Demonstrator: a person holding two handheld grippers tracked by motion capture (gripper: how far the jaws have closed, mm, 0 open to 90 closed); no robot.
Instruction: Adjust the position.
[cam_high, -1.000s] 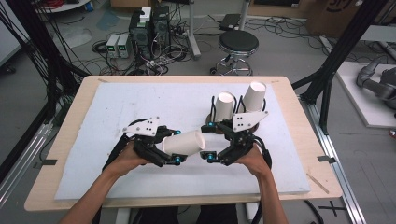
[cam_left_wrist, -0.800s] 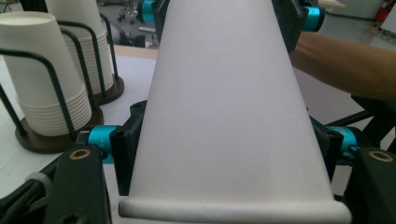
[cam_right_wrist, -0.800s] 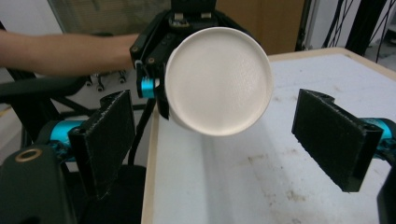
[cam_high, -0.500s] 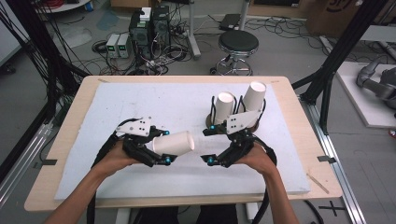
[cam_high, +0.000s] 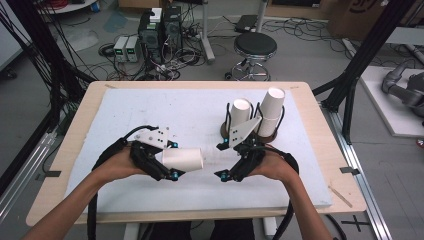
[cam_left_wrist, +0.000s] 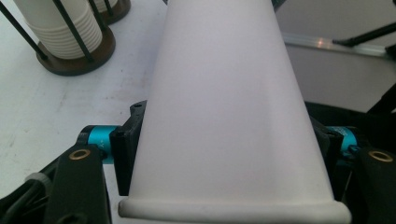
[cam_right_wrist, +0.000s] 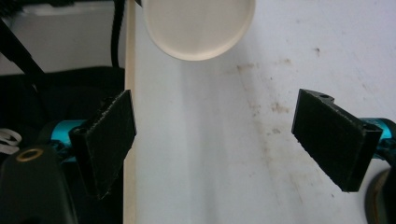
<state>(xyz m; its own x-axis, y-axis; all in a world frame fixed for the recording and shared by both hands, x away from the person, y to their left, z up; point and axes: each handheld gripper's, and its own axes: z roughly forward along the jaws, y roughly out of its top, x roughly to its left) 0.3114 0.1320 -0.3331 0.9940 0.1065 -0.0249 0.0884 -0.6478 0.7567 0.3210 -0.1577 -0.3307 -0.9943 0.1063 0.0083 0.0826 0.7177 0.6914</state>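
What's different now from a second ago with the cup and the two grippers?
The right gripper has let go of the paper cup and drawn back toward the right; its jaws now stand open with nothing between them. The left gripper kept its clamp on the cup and carried it leftward, opening a gap between the two. The cup stays on its side. The two cup stacks in their holders have not moved.

Wide bare stretch of white mat (cam_high: 190, 112) ahead of the left gripper (cam_high: 167, 162). Two cup racks (cam_high: 257, 122) crowd the space just behind the right gripper (cam_high: 227, 160).
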